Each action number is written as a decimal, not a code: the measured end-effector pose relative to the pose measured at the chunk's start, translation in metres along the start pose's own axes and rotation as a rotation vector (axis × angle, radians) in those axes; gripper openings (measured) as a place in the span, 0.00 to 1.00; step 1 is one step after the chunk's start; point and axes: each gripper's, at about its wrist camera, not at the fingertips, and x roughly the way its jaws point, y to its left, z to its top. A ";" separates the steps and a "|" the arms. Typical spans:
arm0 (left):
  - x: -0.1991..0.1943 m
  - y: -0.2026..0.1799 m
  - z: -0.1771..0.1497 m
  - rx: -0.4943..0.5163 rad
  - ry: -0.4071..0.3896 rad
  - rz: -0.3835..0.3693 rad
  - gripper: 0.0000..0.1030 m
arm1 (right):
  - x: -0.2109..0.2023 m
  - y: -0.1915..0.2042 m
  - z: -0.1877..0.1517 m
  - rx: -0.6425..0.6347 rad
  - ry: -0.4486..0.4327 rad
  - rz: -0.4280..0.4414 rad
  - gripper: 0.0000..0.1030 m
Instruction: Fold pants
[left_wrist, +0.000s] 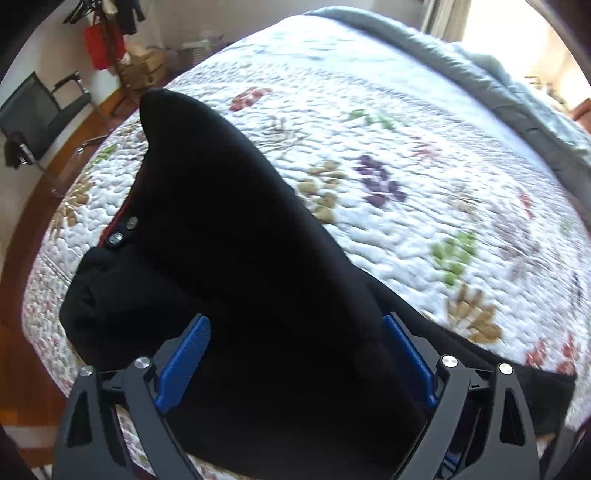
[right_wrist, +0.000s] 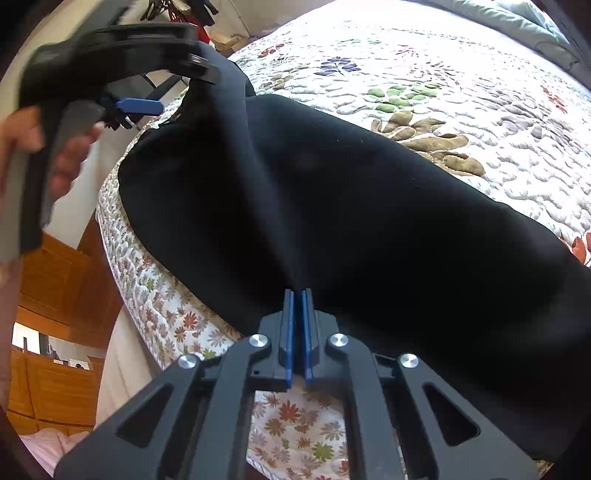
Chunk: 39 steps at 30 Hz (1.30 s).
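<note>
1. Pants (right_wrist: 351, 206): black, bunched along the near edge of the bed, on a floral quilt (left_wrist: 388, 92); two metal buttons show at the waistband in the left wrist view.
2. Right gripper (right_wrist: 297, 295): blue pads pressed together, pinching a fold of the pants.
3. Left gripper (left_wrist: 295, 354): blue fingers (left_wrist: 184, 362) spread wide, black cloth between them, not clamped.
4. Beyond: grey blanket (left_wrist: 517, 96) across the far side of the bed; chair (left_wrist: 40, 114) and red bag (left_wrist: 101, 46) by the wall.
</note>
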 end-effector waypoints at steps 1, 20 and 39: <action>0.005 -0.005 0.007 -0.014 0.011 0.003 0.91 | -0.001 -0.001 -0.001 0.003 0.000 0.004 0.03; -0.051 0.070 -0.125 -0.162 -0.303 -0.235 0.05 | -0.059 -0.018 -0.002 0.110 -0.130 0.167 0.02; -0.004 0.109 -0.180 -0.265 -0.137 -0.285 0.18 | -0.041 -0.055 -0.032 0.206 -0.018 0.042 0.23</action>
